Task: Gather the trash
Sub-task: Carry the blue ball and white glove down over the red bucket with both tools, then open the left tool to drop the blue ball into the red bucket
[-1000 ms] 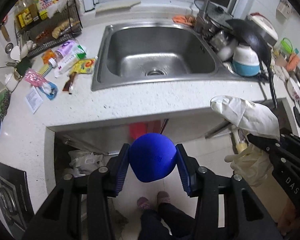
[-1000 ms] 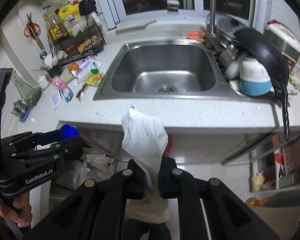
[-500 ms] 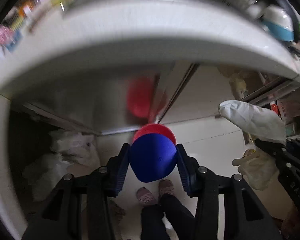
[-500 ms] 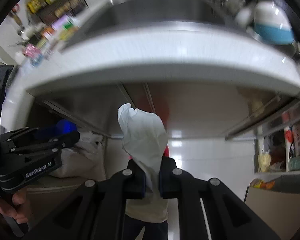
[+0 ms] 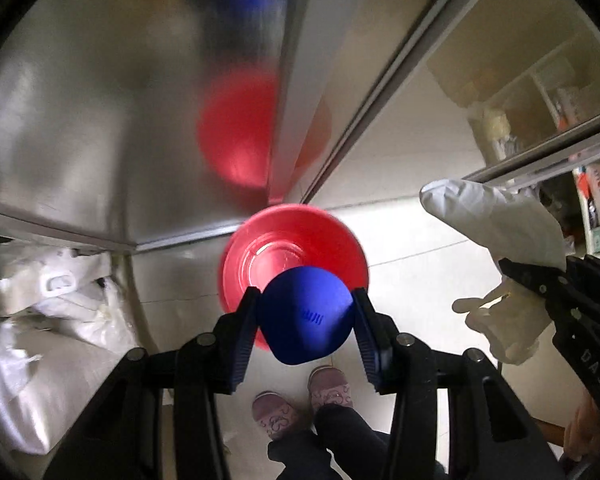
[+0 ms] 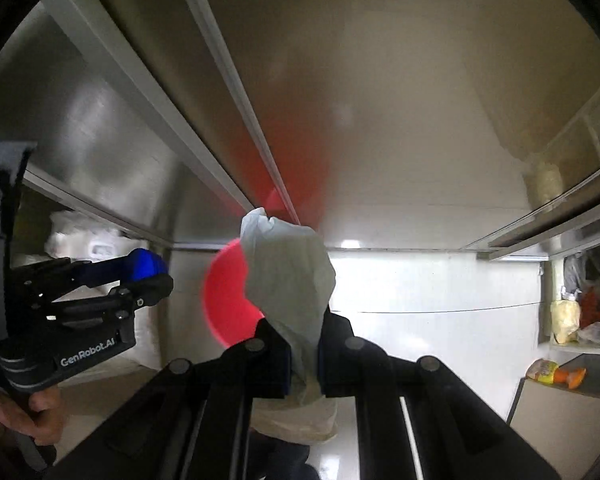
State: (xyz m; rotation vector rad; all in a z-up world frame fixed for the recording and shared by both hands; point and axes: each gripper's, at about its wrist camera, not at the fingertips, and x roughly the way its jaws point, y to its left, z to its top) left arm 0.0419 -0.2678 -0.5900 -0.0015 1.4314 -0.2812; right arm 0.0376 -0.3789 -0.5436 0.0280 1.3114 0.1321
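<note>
left wrist view: steep look down at floor, steel cabinet front fills upper half of frame
white bags [image 5: 40,312]: lower left, heaped by the cabinet base; not the target as far as I can tell
left gripper [image 5: 306,322]: bottom center, fingers set narrow and clamped on a blue cap-like piece [image 5: 304,320], pads pressing both its sides
red bin [image 5: 294,256]: center, just above the cap in frame, open mouth facing up, inside looks bare; red blur on the steel above is its reflection
shoes [image 5: 300,396]: bottom center, person's feet right under the gripper
white glove [image 5: 496,224]: right edge, pinched by the right gripper [image 5: 532,276], a second paler glove [image 5: 504,324] hanging under it

right wrist view: same spot from the other side
left gripper here: left edge, blue piece at its tip, a hand [image 6: 20,416] on the handle at lower left
right gripper fingers: bottom center, nearly together, glove cloth pinched between the pads, rest of it bunched above them
bin here: center left, half hidden behind the glove

step (judged): drop both pieces of trash into the bin
how to do it well: get each item fully over the mouth before letting go; cap overlaps the rim in frame but its height above is unclear; glove sits right of the bin, bring it leftward, open wide so limp cloth does not cling to a pad
risk: glove drapes over the rim; cap bounces out
</note>
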